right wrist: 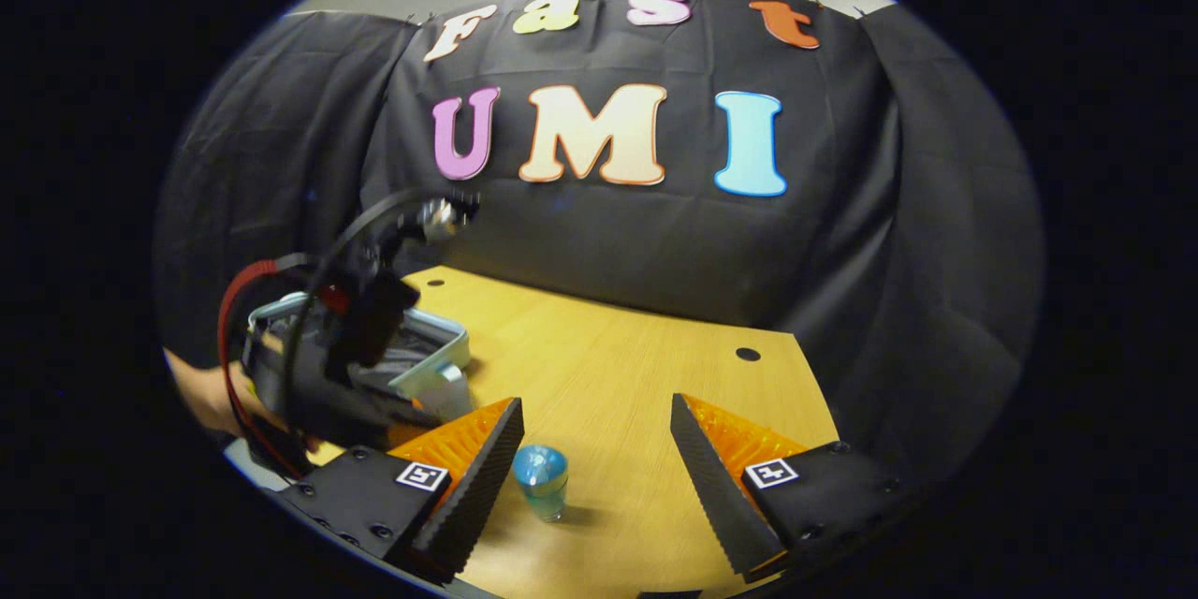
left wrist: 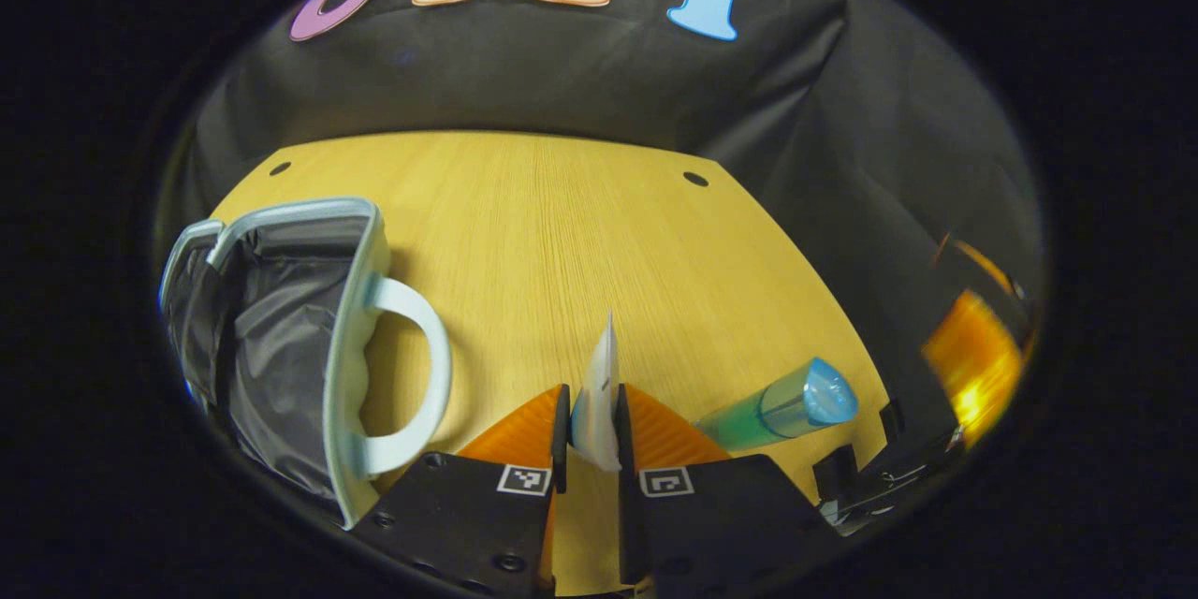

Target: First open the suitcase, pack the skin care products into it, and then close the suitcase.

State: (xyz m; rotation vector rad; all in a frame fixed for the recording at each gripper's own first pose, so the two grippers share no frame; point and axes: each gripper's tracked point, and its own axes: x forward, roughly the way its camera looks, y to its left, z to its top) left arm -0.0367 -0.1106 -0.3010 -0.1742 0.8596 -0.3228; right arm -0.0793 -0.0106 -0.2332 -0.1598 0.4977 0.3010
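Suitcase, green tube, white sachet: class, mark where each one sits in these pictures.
suitcase (left wrist: 281, 328), left gripper view, on its dark lining, lid open.
green tube (left wrist: 781, 409), left gripper view, on its clear body near the blue cap.
white sachet (left wrist: 599, 393), left gripper view, on its flat face between the fingers.

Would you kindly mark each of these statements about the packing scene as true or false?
1. The suitcase is open. True.
2. The left gripper is open and holds nothing. False: it is shut on a thin sachet.
3. The right gripper is open. True.
4. The green tube is already in the suitcase. False: it is on the table.
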